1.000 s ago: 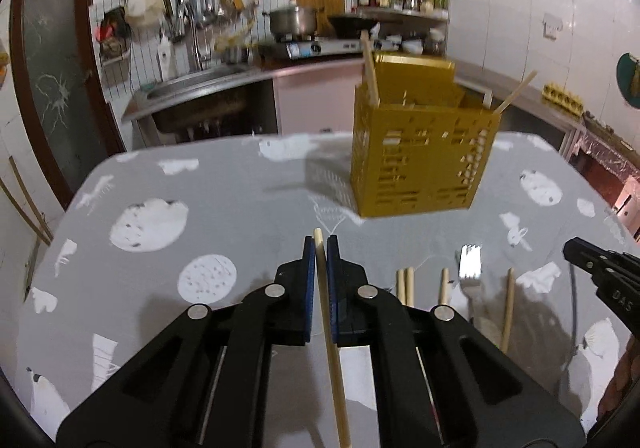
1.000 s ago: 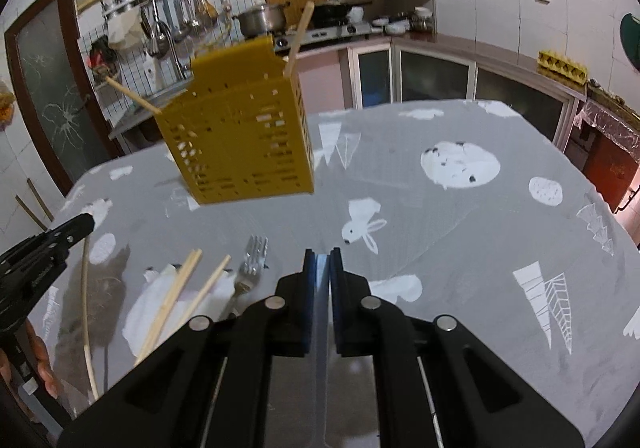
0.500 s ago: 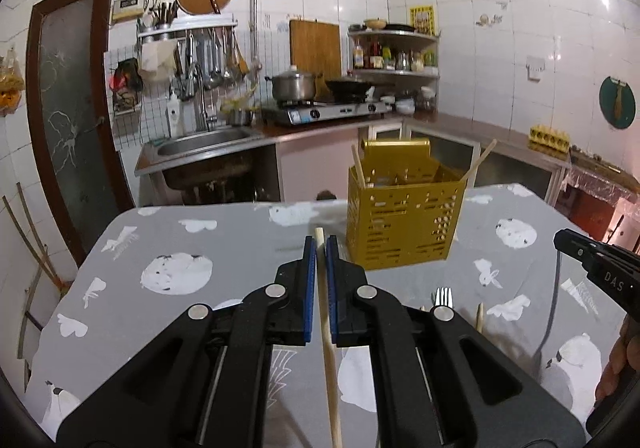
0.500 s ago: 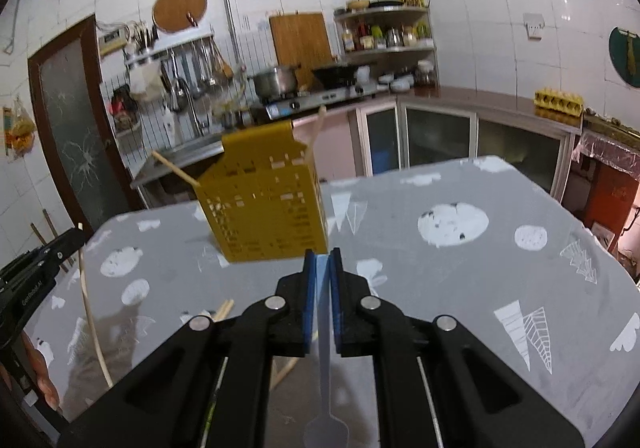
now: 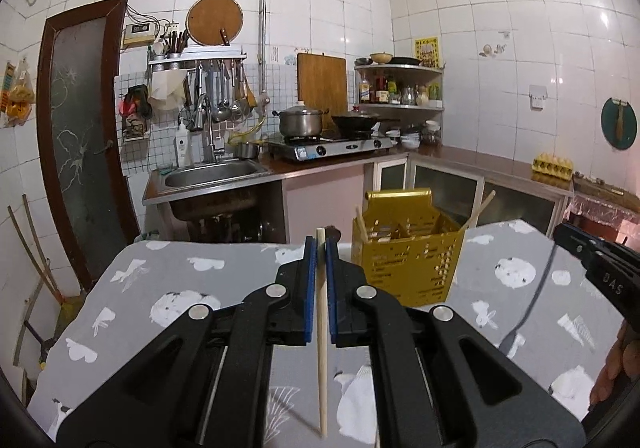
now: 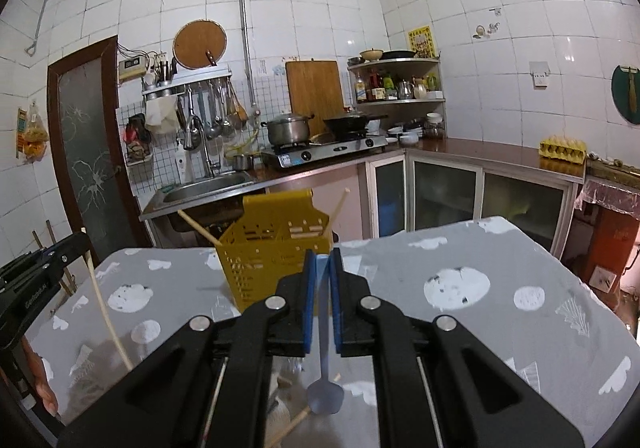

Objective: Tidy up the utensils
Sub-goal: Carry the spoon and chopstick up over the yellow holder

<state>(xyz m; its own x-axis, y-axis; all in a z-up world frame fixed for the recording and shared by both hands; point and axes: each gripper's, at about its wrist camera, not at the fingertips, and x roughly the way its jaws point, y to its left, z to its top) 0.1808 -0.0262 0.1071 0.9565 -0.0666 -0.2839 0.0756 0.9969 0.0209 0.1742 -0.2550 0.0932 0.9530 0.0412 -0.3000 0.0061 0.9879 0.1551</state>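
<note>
My left gripper is shut on a wooden chopstick that hangs down between the pads, raised above the table. My right gripper is shut on a pale blue spoon, its bowl hanging low. The yellow slotted utensil basket stands on the table ahead, slightly right of the left gripper; it also shows in the right wrist view, with two chopsticks leaning out of it. The right gripper shows at the right edge of the left wrist view, the left gripper at the left edge of the right wrist view.
The table wears a grey cloth with white prints. Loose chopsticks lie on it under the right gripper. Behind stand a sink counter, a stove with pots and a door.
Both grippers have risen well above the table and tilted up, each carrying its utensil. The basket now looks smaller and lower, and the fork and loose chopsticks have dropped out of the left view.
</note>
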